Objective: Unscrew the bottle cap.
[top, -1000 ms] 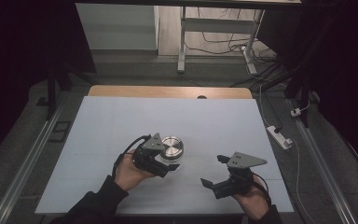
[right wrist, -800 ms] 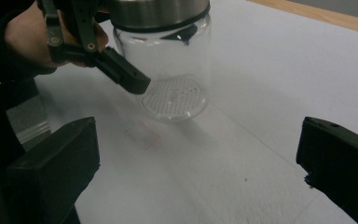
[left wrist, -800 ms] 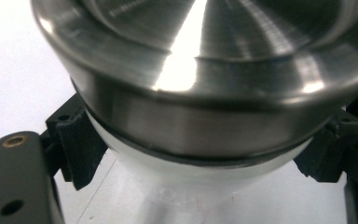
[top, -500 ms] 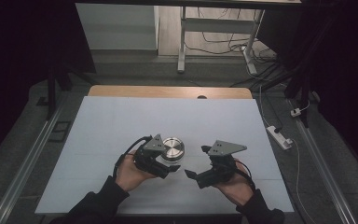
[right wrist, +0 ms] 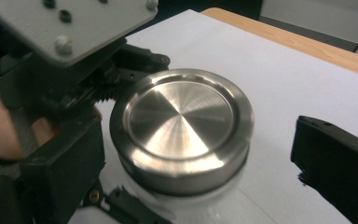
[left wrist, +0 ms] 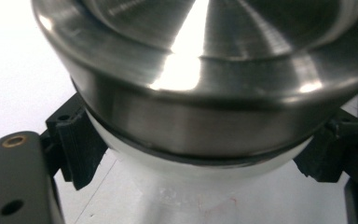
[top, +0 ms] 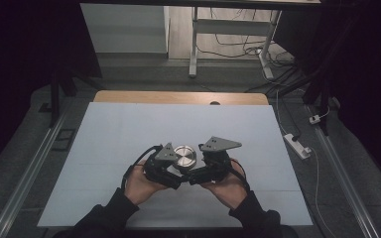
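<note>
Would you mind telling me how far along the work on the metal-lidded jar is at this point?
Done: the left gripper is clamped on the white body of the jar, steadying it on the table. In hand: the right gripper has drawn up beside the metal lid; its jaws have just been closing, but its pads are not on the lid yet. Left: probably gripping the lid, which is on the jar.
</note>
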Tool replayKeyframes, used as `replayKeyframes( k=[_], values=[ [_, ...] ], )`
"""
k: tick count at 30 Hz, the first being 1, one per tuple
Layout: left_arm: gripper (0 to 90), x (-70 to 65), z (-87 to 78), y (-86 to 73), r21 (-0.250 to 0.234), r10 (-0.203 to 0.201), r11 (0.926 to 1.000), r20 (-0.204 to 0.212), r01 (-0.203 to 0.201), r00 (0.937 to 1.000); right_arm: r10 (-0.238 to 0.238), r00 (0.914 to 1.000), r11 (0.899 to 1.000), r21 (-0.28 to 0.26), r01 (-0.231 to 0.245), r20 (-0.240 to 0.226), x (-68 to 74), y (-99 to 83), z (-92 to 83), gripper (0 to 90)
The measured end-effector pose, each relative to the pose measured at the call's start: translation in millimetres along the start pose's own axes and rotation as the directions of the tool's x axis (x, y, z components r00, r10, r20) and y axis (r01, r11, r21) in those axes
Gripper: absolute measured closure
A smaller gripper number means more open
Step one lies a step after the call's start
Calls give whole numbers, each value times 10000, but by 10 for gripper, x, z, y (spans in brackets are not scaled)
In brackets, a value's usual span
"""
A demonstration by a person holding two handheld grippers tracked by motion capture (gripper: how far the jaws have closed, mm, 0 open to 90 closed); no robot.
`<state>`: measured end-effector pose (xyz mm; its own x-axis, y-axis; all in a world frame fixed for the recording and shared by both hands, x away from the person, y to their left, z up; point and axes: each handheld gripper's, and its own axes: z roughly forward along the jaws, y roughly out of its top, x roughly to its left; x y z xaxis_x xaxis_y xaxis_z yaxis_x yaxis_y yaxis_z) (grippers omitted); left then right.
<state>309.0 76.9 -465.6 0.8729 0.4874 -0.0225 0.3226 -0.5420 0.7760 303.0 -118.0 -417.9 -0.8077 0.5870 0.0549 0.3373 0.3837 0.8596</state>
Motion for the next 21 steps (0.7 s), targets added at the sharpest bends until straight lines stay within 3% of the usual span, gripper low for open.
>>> replayKeyframes(
  k=[6, 10, 14, 18, 21],
  values=[
    [159, -3, 15, 4, -75, -275, 9996, -110, 274, 9996, 11, 9994, 9998, -194, -4, 352, 54, 5, 93, 90],
    [159, -8, 24, 7, -4, -219, 9998, -71, 219, 9997, -258, 9989, 9994, -234, 268, 395, 88, 10, 127, 182],
    [159, -5, 21, 7, -8, -199, 9998, 83, 199, 9998, -383, 9985, 9990, -221, 392, 394, 104, 15, 125, 184],
    [159, 1, 4, 6, -55, -79, 10000, 340, 81, 9994, -570, 9980, 9983, -170, 565, -283, 38, 30, 107, 185],
    [159, 5, -15, 5, -92, 102, 9999, 602, -97, 9981, -892, 9882, 9959, -253, 867, -1242, -59, 36, 89, 184]
  ],
)
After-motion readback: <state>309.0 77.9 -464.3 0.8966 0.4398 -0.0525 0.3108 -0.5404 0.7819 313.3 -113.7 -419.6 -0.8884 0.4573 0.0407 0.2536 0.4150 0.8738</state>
